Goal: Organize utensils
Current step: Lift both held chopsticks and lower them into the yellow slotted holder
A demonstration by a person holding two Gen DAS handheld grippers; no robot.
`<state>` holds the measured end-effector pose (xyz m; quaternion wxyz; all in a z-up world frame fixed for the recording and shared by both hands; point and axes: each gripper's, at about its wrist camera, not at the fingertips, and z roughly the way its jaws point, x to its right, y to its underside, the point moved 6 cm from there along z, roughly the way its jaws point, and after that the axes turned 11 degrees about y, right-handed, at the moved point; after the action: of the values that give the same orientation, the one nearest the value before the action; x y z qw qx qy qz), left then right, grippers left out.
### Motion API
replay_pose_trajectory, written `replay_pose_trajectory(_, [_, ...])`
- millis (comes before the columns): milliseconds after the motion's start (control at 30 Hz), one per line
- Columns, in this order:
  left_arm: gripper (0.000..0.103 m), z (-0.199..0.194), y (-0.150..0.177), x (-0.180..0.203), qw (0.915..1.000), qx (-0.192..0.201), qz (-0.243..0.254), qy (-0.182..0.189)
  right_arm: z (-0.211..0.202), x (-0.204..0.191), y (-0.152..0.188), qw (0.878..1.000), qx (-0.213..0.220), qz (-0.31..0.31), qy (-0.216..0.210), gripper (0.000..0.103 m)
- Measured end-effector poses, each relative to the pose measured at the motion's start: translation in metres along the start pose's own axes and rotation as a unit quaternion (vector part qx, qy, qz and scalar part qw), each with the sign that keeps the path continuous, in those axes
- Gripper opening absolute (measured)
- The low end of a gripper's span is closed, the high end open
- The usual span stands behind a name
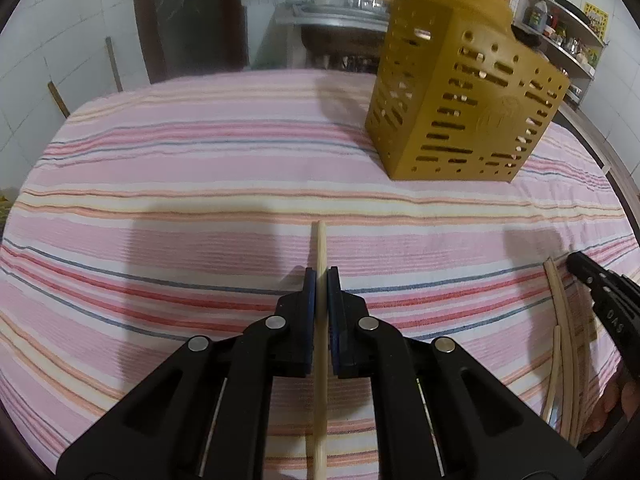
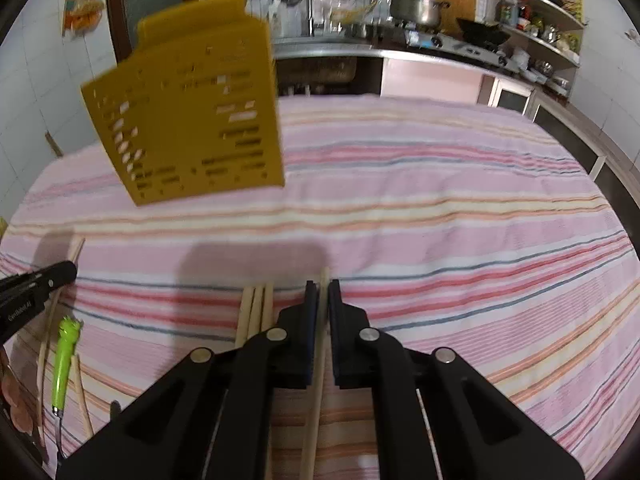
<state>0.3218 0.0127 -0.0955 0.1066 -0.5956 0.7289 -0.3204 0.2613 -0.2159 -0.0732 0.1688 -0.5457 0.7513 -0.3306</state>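
Note:
My left gripper (image 1: 321, 276) is shut on a pale wooden chopstick (image 1: 320, 248) that runs between its blue pads and points away over the striped cloth. My right gripper (image 2: 323, 292) is likewise shut on another wooden chopstick (image 2: 323, 280). Three loose chopsticks (image 2: 256, 308) lie just left of the right gripper. A yellow perforated utensil holder (image 1: 460, 100) stands on the cloth at the back right in the left wrist view; the same utensil holder (image 2: 192, 112) appears at the back left in the right wrist view. The right gripper's tip (image 1: 600, 284) shows at the right edge beside several chopsticks (image 1: 568, 340).
A pink striped cloth (image 2: 440, 220) covers the table. A green-handled utensil (image 2: 64, 360) and more sticks lie at the left, near the left gripper's tip (image 2: 44, 280). Behind the table stand a sink, a stove with a pot (image 2: 416, 8) and shelves.

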Motion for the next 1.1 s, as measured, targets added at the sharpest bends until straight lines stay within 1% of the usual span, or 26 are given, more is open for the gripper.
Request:
replay_pose_trajectory(67, [0.005, -0.012, 0.001, 0.001, 0.9999, 0.015, -0.001, 0.001, -0.007, 0.006, -0.005, 1.0, 0.016, 0.012, -0.007, 0.006])
replay_pose_trajectory(167, [0.005, -0.034, -0.004, 0.003, 0.9985, 0.053, -0.008, 0.009, -0.021, 0.016, -0.013, 0.998, 0.05, 0.035, -0.028, 0.006])
replay_pose_trajectory(267, [0.005, -0.054, -0.009, 0.006, 0.996, 0.089, -0.005, 0.002, -0.043, 0.025, -0.024, 0.992, 0.099, 0.054, -0.049, 0.006])
replay_pose_trajectory(367, [0.005, -0.082, -0.013, 0.011, 0.9903, 0.139, 0.003, -0.01, -0.067, 0.028, -0.03, 0.986, 0.149, 0.061, -0.051, 0.006])
replay_pose_trajectory(433, [0.005, -0.094, -0.015, 0.013, 0.9864, 0.163, 0.008, -0.018, -0.086, 0.031, -0.034, 0.978, 0.189, 0.066, -0.051, 0.006])
replay_pose_trajectory(467, [0.005, -0.103, -0.016, 0.015, 0.9835, 0.179, 0.012, -0.024, -0.092, 0.032, -0.035, 0.976, 0.201, 0.069, -0.051, 0.006])
replay_pose_trajectory(633, [0.005, -0.135, -0.017, 0.02, 0.9735, 0.226, 0.017, -0.028, -0.118, 0.04, -0.04, 0.96, 0.261, 0.088, -0.056, 0.006])
replay_pose_trajectory(867, [0.005, -0.173, -0.017, 0.035, 0.9586, 0.281, 0.033, -0.029, -0.136, 0.049, -0.036, 0.947, 0.296, 0.109, -0.063, 0.006])
replay_pose_trajectory(967, [0.005, -0.181, -0.015, 0.041, 0.954, 0.296, 0.039, -0.027, -0.145, 0.047, -0.037, 0.941, 0.317, 0.106, -0.058, 0.006])
replay_pose_trajectory(1100, [0.005, -0.186, -0.016, 0.046, 0.9513, 0.304, 0.044, -0.024, -0.16, 0.044, -0.036, 0.933, 0.345, 0.094, -0.048, 0.006])
